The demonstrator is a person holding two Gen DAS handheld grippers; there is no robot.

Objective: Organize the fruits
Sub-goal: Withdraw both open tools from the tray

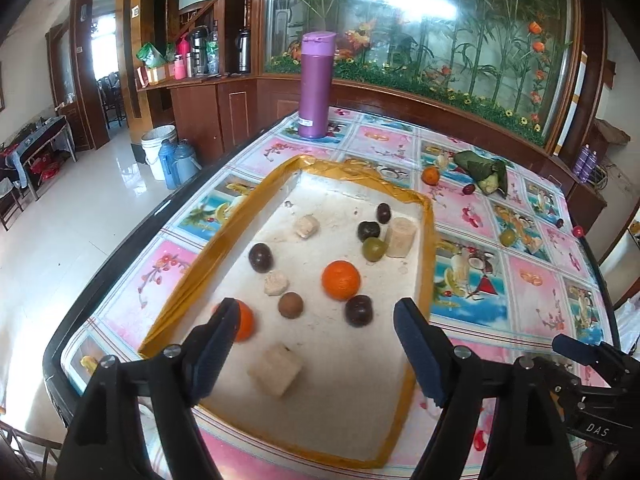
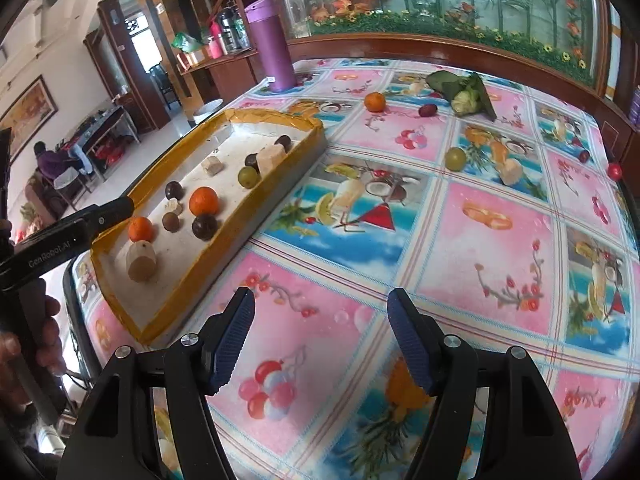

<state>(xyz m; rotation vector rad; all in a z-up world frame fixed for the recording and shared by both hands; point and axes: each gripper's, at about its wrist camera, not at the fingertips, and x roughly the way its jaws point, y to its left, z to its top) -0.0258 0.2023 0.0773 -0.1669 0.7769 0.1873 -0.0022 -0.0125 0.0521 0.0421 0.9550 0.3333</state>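
Left gripper (image 1: 316, 320) hangs over the near end of the tray (image 1: 188, 280), jaws spread wide and nothing between them. Right gripper (image 2: 320, 316) is out over the patterned tablecloth (image 2: 500, 220), well to the right of the tray, jaws also apart and empty. Just under the left gripper's fingers sits a pale cut chunk (image 1: 275, 369), and beside the left finger an orange (image 1: 244, 320) peeks out. A little further in: a brown round fruit (image 1: 291, 305), a dark plum-like fruit (image 1: 359, 310), a bigger orange (image 1: 341, 280), a small pale piece (image 1: 276, 283) and another dark fruit (image 1: 261, 257). Deeper in the tray, a green grape-like fruit (image 1: 375, 249) touches a pale cylinder piece (image 1: 401, 237), with two dark fruits just behind. Out on the cloth, still loose: a green fruit (image 2: 455, 158), a pale chunk (image 2: 510, 172), an orange (image 2: 374, 101), a dark red fruit (image 2: 427, 110) and a leafy green bundle (image 2: 464, 92). At the far edge stands a purple flask (image 1: 316, 84).
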